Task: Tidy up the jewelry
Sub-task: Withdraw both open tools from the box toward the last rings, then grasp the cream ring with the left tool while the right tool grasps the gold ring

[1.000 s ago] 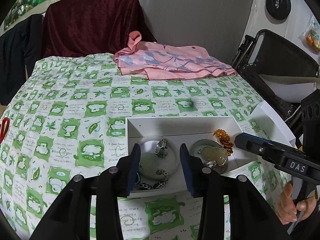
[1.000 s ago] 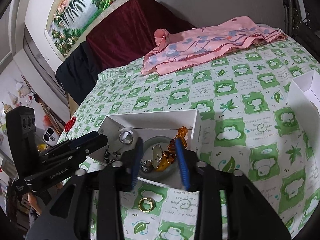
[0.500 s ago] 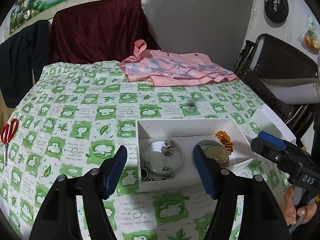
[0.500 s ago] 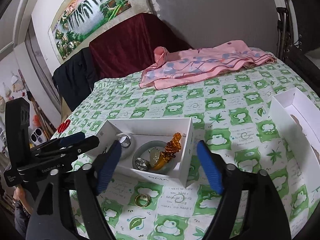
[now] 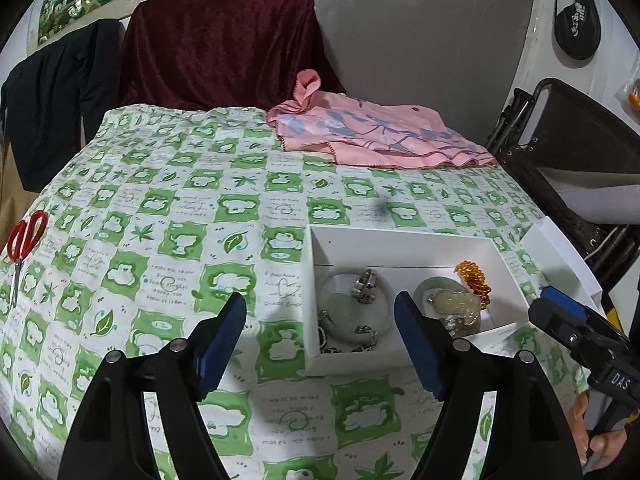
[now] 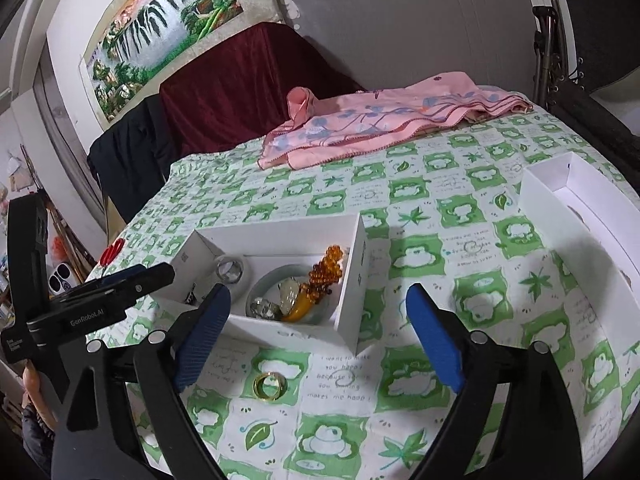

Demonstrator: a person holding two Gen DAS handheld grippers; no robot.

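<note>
White rectangular cardboard box [image 6: 352, 280]: amber bead bracelet [image 6: 326, 268], silver ring [image 6: 229, 269] inside. Gold band ring [image 6: 269, 385] on green-checked worktop [image 6: 440, 216]. My left fingers [image 5: 320, 338], right fingers [image 6: 318, 338]: spread, empty.

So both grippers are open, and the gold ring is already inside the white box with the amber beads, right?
Not quite. The gold ring lies on the tablecloth outside the white box, as the right wrist view shows. The amber beads are inside, and both grippers, left and right, are open.
</note>
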